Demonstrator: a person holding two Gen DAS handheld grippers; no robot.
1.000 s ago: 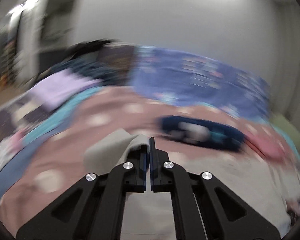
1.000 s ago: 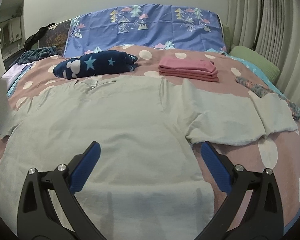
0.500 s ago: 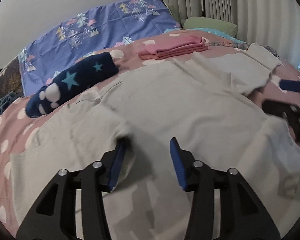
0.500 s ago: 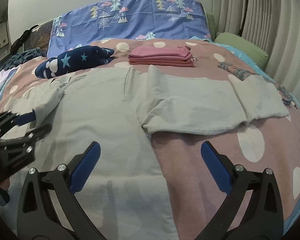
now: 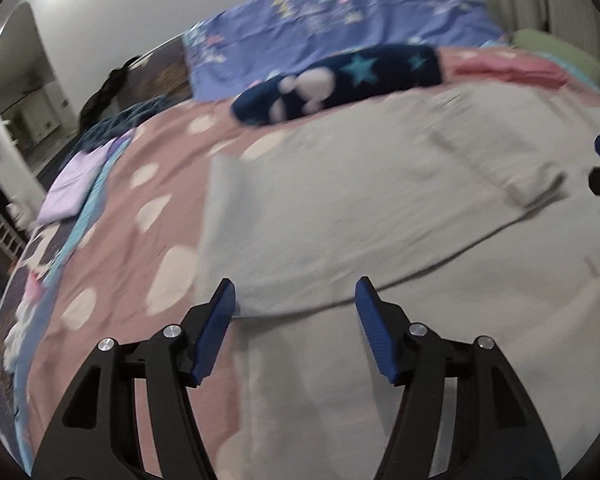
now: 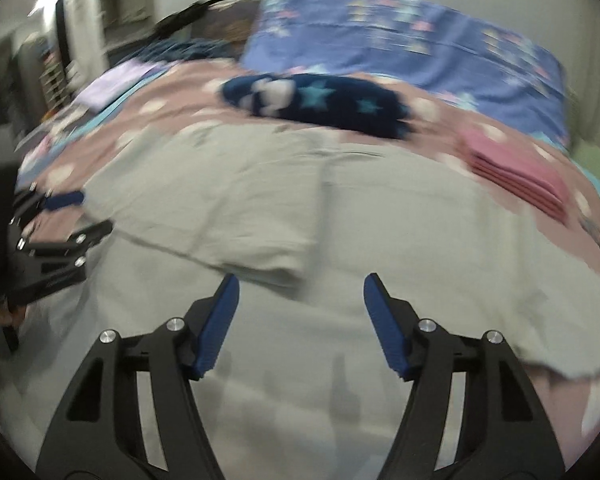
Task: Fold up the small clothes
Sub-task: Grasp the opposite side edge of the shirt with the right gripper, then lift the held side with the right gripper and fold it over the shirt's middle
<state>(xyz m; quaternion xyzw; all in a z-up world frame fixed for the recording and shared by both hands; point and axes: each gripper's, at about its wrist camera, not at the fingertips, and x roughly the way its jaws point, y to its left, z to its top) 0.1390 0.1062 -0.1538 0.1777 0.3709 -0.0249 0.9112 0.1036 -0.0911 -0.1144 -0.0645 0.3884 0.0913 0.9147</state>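
Now both grippers hang over a grey T-shirt [image 5: 380, 208] on the bed [image 5: 148, 240].
Largest first: the polka-dot pink bed carries the shirt, one sleeve folded over its body; behind it lie a navy star-print bundle [image 6: 320, 104] and a pink folded stack [image 6: 516, 180]. Left gripper [image 5: 294, 304] and right gripper [image 6: 300, 300] hover with blue fingers [image 6: 220, 320] spread wide, grasping nothing.

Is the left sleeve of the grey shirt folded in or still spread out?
Folded in. The sleeve lies flat across the chest of the light grey cotton shirt, its cuff toward the middle.
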